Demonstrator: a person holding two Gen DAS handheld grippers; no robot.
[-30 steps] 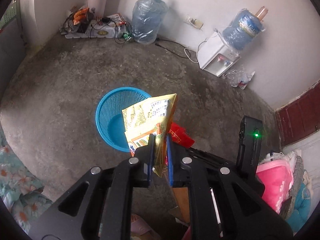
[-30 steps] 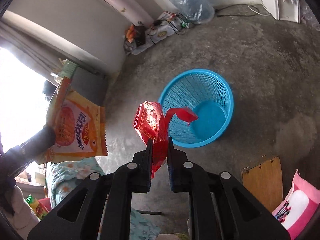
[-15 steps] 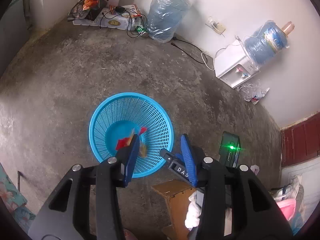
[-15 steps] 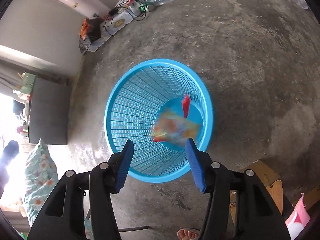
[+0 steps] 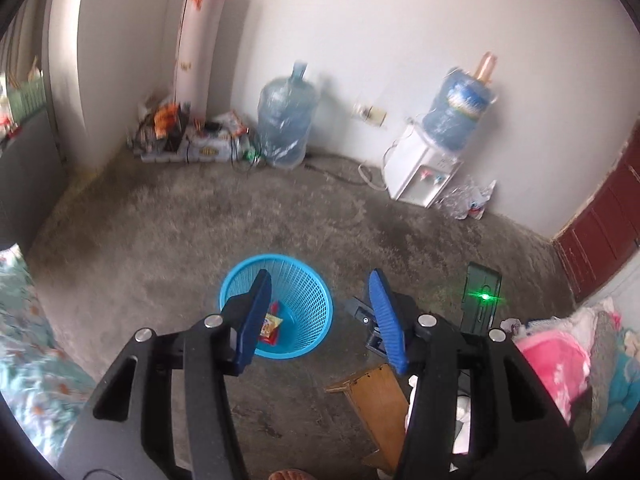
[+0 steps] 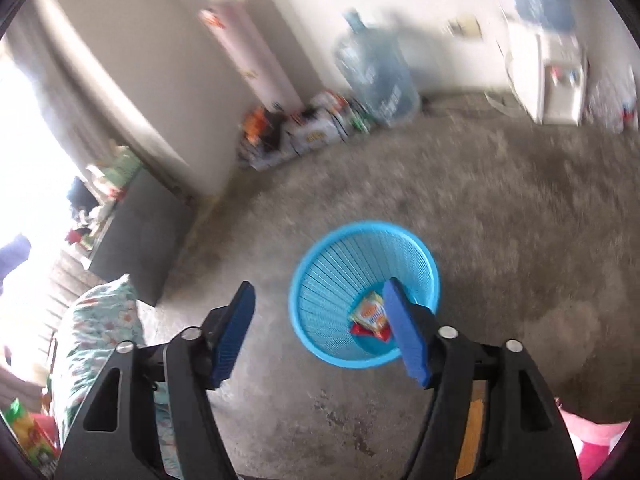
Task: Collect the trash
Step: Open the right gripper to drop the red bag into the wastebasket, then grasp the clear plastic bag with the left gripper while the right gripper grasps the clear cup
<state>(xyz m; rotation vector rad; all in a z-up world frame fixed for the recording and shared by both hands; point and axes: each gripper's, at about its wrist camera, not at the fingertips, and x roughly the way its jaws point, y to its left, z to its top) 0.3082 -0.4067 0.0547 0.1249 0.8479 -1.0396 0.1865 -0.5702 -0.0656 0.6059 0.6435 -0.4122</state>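
With both wrappers (image 6: 370, 314) lying at the bottom of the blue basket (image 5: 312, 280), nothing held: left gripper (image 5: 320, 312) and right gripper (image 6: 320, 332) jaws empty, opening wide. Could clip the basket rim swinging away carelessly.

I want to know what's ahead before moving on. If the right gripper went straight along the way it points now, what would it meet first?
Probably the bare concrete floor just left of the blue basket. The right gripper, jaws opening and empty, aims near the basket's left rim; depth is unclear.
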